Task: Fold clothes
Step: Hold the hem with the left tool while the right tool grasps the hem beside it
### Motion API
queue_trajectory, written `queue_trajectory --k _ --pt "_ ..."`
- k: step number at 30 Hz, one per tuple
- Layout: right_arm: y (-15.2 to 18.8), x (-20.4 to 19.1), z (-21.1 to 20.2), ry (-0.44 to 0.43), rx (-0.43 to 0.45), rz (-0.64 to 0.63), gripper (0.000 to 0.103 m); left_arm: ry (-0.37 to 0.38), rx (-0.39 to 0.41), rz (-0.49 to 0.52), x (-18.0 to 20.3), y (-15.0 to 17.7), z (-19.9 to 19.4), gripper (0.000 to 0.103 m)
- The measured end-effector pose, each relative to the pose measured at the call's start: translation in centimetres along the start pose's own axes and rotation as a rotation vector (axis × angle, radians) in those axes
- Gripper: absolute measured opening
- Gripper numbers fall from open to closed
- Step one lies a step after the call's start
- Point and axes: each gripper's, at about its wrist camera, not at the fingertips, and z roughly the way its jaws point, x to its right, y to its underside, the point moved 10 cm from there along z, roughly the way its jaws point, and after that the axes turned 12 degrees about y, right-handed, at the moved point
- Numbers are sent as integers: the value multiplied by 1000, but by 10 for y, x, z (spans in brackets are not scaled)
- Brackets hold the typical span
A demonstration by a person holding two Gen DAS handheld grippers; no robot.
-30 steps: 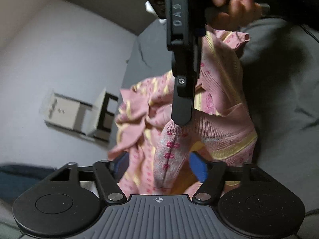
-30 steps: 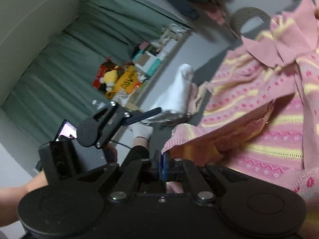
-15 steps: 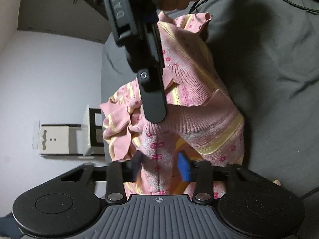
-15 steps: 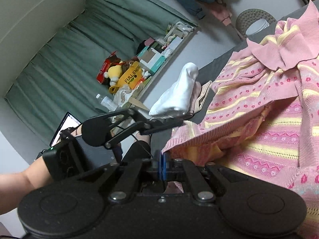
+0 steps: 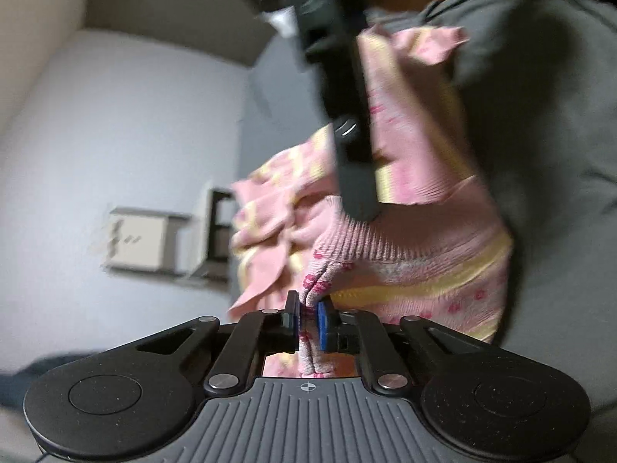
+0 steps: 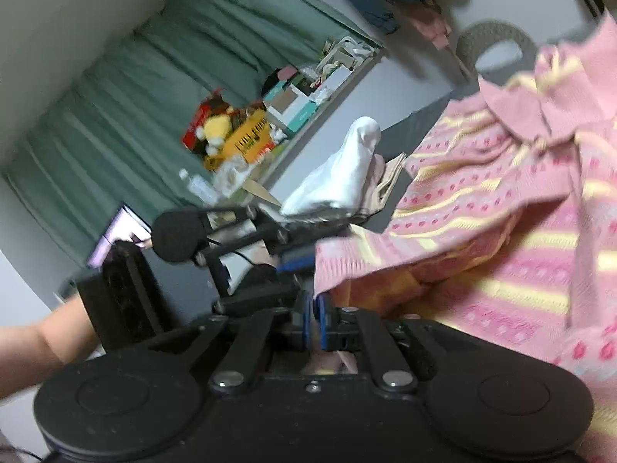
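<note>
Left gripper (image 5: 308,318) now clamped on a ribbed fold of the pink sweater (image 5: 416,231); jaws wide apart a second ago, now pinching cloth. Right gripper (image 6: 315,322) unchanged: jaws near closed on the sweater's edge (image 6: 501,231). Sweater bunched and lifted off the grey bed (image 5: 559,123), hanging between both grips. Two-point hold achieved; probably ready to spread flat for folding. Frames blurred, mid-motion.

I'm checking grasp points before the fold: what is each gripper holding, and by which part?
Both hold the pink knitted sweater. The left gripper pinches a bunched ribbed edge; the right gripper is shut on a thin bit of its fabric, which part cannot be told.
</note>
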Motion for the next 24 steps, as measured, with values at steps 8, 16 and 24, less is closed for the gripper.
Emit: queue_trajectory --k 8,16,24 --pt "-13 30 -106 593 -8 -635 44 -243 -126 -451 -21 63 4 8" --pt "29 42 -103 565 -362 -900 42 -384 -201 -689 -10 122 17 8" --pt "7 39 -61 534 -547 -980 38 -383 -187 -696 3 126 15 8"
